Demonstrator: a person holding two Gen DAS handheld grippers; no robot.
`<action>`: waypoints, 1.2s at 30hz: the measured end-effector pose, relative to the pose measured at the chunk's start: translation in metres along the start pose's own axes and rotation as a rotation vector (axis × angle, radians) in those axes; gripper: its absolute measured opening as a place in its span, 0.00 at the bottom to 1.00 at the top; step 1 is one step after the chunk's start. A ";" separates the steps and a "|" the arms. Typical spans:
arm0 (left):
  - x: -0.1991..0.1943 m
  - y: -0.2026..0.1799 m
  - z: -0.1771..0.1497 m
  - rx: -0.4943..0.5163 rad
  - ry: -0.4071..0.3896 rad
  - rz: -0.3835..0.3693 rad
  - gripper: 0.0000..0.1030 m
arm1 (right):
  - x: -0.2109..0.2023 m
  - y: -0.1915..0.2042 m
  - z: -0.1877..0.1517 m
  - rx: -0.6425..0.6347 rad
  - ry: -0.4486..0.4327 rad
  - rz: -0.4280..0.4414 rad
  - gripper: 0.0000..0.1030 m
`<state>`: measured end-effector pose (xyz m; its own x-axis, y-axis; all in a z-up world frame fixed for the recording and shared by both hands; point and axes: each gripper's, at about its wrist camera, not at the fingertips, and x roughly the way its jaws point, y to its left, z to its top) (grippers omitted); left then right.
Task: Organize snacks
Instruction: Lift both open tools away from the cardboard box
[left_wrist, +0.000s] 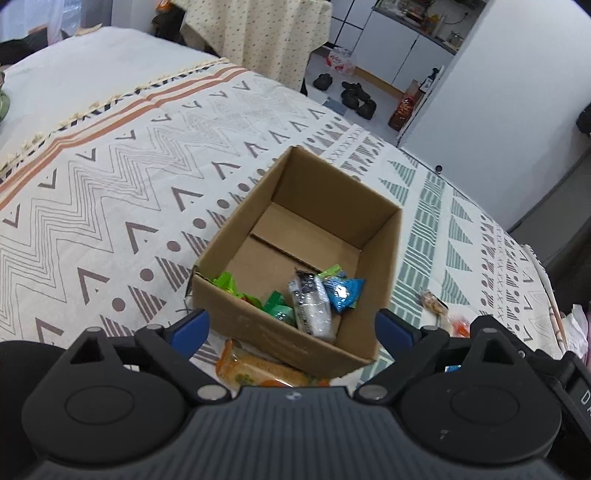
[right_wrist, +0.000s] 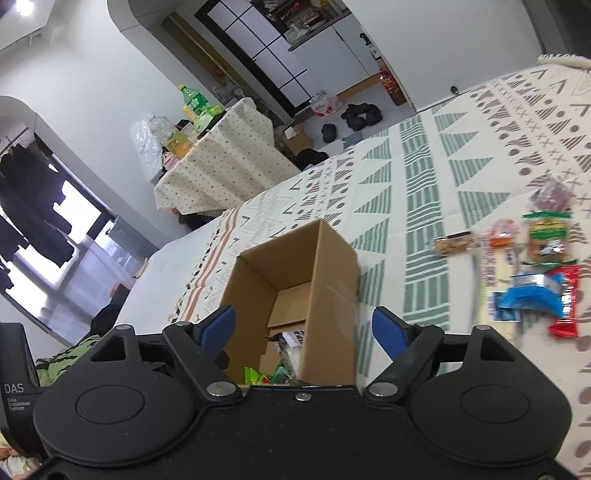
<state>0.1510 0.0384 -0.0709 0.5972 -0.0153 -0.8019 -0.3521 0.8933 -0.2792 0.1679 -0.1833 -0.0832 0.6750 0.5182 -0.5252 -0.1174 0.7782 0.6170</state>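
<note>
Both claws, left (left_wrist: 291, 326) and right (right_wrist: 303, 325), are hanging open and empty over the box (left_wrist: 384, 258); loose snacks (right_wrist: 532, 291) are lying on the bed to the right, nearer the right claw.

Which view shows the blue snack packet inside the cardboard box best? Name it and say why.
Left wrist view: it looks down into the brown cardboard box, showing the blue snack packet whole. The right wrist view hides it behind the box wall.

Bed, cream patterned cotton cover (left_wrist: 110, 192). On it: open brown cardboard box (left_wrist: 384, 266), centre; orange-wrapped biscuit pack (left_wrist: 255, 369) at the box's 6 o'clock; loose wrapped snacks (right_wrist: 532, 273) at its 3 o'clock.
</note>
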 end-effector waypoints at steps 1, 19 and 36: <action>-0.002 -0.003 -0.001 0.008 -0.001 0.002 0.94 | -0.004 -0.001 0.000 0.004 -0.004 -0.004 0.84; -0.038 -0.038 -0.037 0.144 -0.068 0.043 1.00 | -0.067 -0.030 0.000 0.013 -0.091 -0.063 1.00; -0.061 -0.052 -0.064 0.224 -0.085 0.055 1.00 | -0.107 -0.046 -0.017 -0.038 -0.106 -0.071 1.00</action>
<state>0.0867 -0.0360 -0.0413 0.6433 0.0649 -0.7629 -0.2222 0.9693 -0.1049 0.0888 -0.2683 -0.0649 0.7555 0.4225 -0.5008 -0.0926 0.8255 0.5568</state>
